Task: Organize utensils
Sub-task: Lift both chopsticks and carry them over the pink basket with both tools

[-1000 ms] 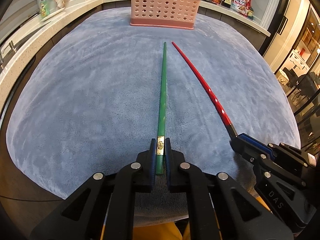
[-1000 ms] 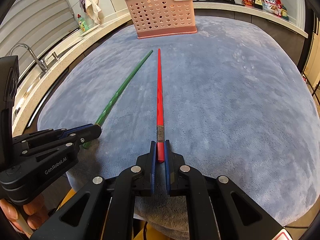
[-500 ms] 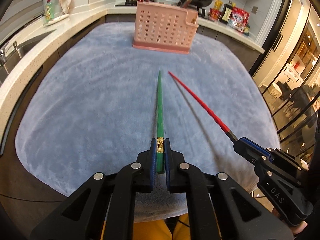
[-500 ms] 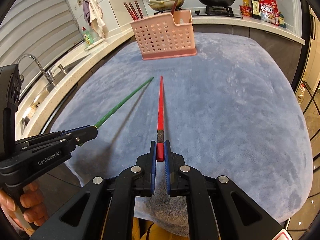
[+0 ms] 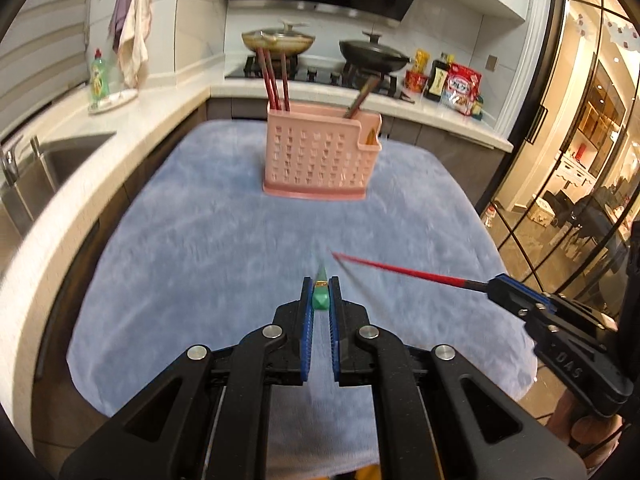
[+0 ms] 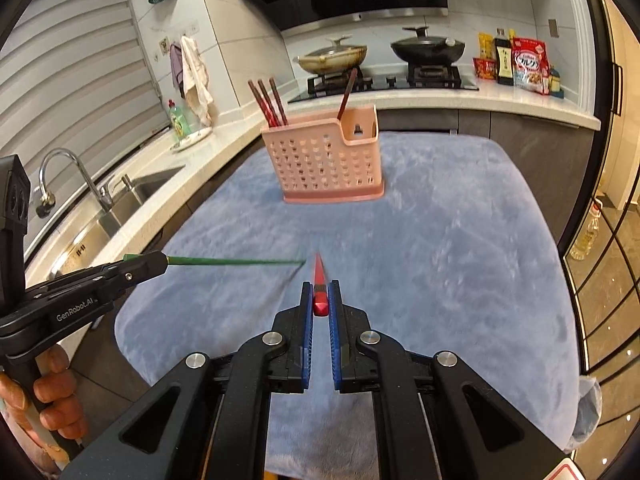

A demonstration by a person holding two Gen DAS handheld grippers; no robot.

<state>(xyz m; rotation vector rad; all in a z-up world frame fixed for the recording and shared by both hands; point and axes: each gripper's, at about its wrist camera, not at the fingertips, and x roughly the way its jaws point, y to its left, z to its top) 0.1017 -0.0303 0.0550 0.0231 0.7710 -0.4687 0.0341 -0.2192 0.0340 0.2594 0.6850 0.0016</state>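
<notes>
While gripped: 1 green chopstick (image 5: 321, 298), 1 red chopstick (image 6: 319, 298).

The right hand-held gripper (image 6: 320, 304) clamps a red chopstick (image 6: 319, 280) pointing toward the pink holder (image 6: 326, 164).

Green chopstick (image 5: 321, 295): foreshortened end-on in the left wrist view, length unreadable. Red chopstick (image 5: 404, 273): tip smeared by motion blur. Blue cloth (image 5: 208, 264) texture blurred. Holder (image 6: 328, 160) hides the lower ends of the chopsticks standing in it.
</notes>
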